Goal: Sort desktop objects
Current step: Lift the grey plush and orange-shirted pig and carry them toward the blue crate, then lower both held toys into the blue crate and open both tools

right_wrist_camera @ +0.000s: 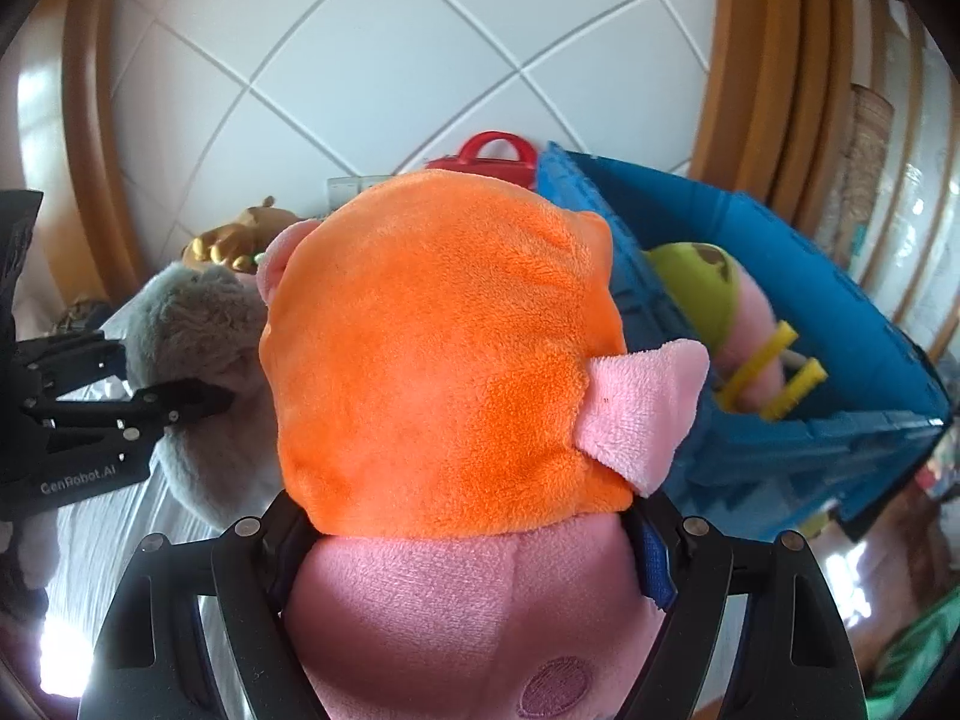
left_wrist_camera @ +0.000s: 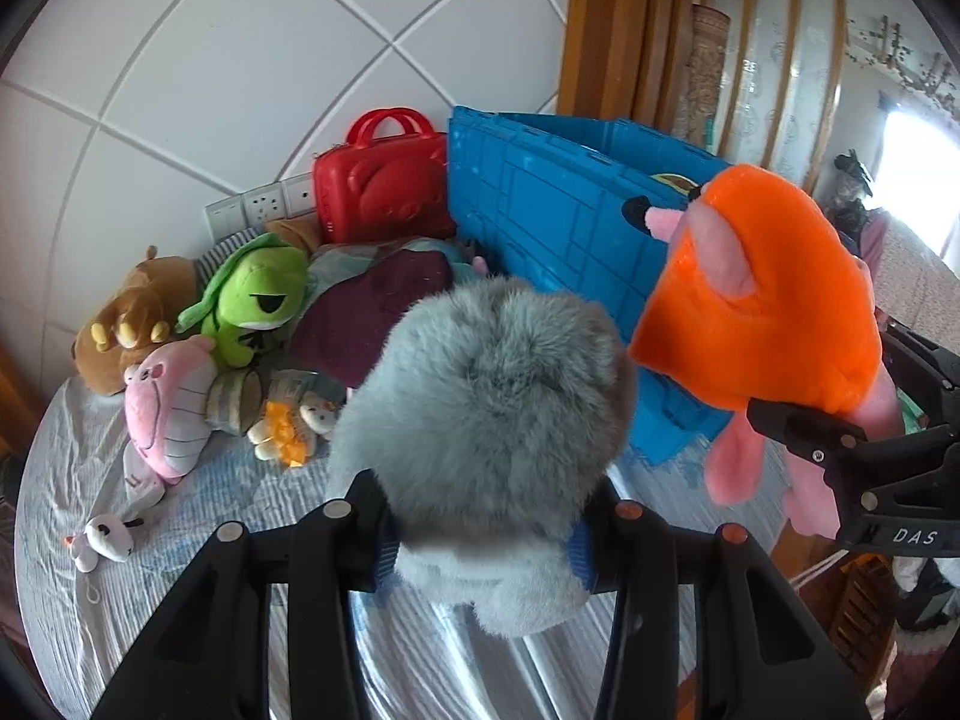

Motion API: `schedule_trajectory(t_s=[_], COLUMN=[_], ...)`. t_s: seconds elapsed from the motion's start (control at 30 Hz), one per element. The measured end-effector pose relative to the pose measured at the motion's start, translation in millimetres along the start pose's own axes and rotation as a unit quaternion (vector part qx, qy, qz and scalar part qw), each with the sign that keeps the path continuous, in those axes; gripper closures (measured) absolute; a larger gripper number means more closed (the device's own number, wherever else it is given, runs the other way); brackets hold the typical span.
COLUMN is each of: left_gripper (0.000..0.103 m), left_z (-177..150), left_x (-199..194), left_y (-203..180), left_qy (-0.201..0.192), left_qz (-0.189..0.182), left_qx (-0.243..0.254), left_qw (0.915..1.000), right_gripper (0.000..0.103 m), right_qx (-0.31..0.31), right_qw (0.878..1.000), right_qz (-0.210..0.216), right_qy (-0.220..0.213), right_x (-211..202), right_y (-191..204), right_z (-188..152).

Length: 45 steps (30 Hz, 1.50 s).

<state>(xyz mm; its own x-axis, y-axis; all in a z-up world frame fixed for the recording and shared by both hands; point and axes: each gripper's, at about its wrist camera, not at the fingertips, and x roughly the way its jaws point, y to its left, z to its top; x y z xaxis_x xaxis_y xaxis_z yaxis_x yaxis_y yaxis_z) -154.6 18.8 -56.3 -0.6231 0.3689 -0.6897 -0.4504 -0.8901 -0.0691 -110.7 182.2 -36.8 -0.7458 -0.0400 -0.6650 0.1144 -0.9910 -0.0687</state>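
My left gripper (left_wrist_camera: 486, 516) is shut on a grey furry plush (left_wrist_camera: 492, 396) and holds it up above the bed; the plush also shows in the right wrist view (right_wrist_camera: 192, 324). My right gripper (right_wrist_camera: 468, 528) is shut on a pink plush with an orange hood (right_wrist_camera: 444, 348), held up beside the blue crate (right_wrist_camera: 840, 300). The same plush (left_wrist_camera: 762, 294) shows at the right of the left wrist view, in front of the crate (left_wrist_camera: 552, 210). A green and pink plush (right_wrist_camera: 720, 306) lies inside the crate.
Several plush toys lie on the striped sheet (left_wrist_camera: 210, 516): a green frog (left_wrist_camera: 252, 300), a brown one (left_wrist_camera: 129, 324), a pink one (left_wrist_camera: 168, 414), a small white one (left_wrist_camera: 108, 540). A red case (left_wrist_camera: 384, 186) stands against the tiled wall, left of the crate.
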Motion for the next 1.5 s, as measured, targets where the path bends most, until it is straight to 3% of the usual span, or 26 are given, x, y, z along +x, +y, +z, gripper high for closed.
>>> schedule_trajectory(t_s=[0.2, 0.37, 0.6, 0.83, 0.97, 1.2, 1.5], left_gripper=[0.06, 0.06, 0.06, 0.06, 0.06, 0.06, 0.06], left_z=[7, 36, 108, 184, 208, 217, 219], left_x=[-3, -6, 1, 23, 52, 117, 170], left_y=[-18, -34, -85, -159, -206, -260, -297], left_qy=[-0.008, -0.041, -0.111, -0.157, -0.143, -0.072, -0.015], left_qz=[-0.009, 0.017, 0.059, 0.053, 0.027, -0.017, -0.039], left_qx=[0.009, 0.011, -0.008, -0.002, 0.019, 0.039, 0.068], left_qw=[0.9999, 0.999, 0.9921, 0.9861, 0.9891, 0.9965, 0.9968], right_gripper=[0.021, 0.021, 0.02, 0.02, 0.02, 0.02, 0.02], right_qx=[0.005, 0.01, -0.011, -0.002, 0.011, 0.032, 0.036], right_qw=[1.0, 0.998, 0.992, 0.989, 0.991, 0.994, 0.998], right_qz=[0.003, 0.015, 0.034, 0.01, -0.019, -0.045, -0.053], right_qy=[-0.023, -0.058, -0.121, -0.144, -0.134, -0.098, -0.029], right_x=[-22, -31, -47, -41, -24, 21, 87], right_y=[-16, -47, -138, -241, -292, -349, -381], right_z=[-3, 12, 51, 77, 80, 73, 56])
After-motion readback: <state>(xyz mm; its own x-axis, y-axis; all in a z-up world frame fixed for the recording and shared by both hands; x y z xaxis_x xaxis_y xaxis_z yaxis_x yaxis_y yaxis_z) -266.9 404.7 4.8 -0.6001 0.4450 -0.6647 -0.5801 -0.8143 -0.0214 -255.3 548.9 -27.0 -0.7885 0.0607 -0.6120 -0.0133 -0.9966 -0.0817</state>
